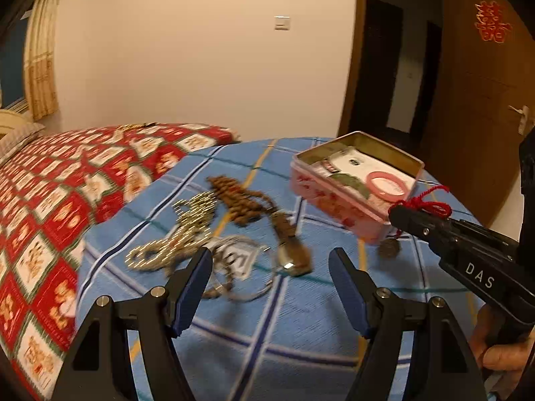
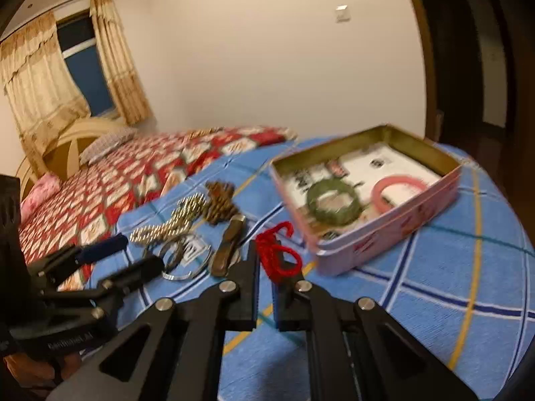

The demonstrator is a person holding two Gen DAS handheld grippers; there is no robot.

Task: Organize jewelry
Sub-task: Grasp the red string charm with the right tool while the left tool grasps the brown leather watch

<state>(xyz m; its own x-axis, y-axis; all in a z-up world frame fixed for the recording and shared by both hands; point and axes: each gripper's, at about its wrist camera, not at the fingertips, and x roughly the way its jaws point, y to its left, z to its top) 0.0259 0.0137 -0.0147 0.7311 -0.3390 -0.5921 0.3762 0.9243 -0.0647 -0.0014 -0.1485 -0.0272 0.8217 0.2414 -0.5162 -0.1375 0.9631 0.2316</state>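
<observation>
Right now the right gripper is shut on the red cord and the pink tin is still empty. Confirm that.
Not empty. The right wrist view shows the pink tin already holding a green bangle and a pink ring. The right gripper is indeed shut on the red cord.

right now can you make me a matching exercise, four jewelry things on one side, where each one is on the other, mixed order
Things:
1. red cord
2. green bangle
3. gold chain
4. pink ring

Places:
A. in the pink tin, right part
B. on the blue cloth, left of the brown beads
C. clamped in the right tongs
D. in the pink tin, middle

Pairs: 1-C, 2-D, 3-B, 4-A
</observation>
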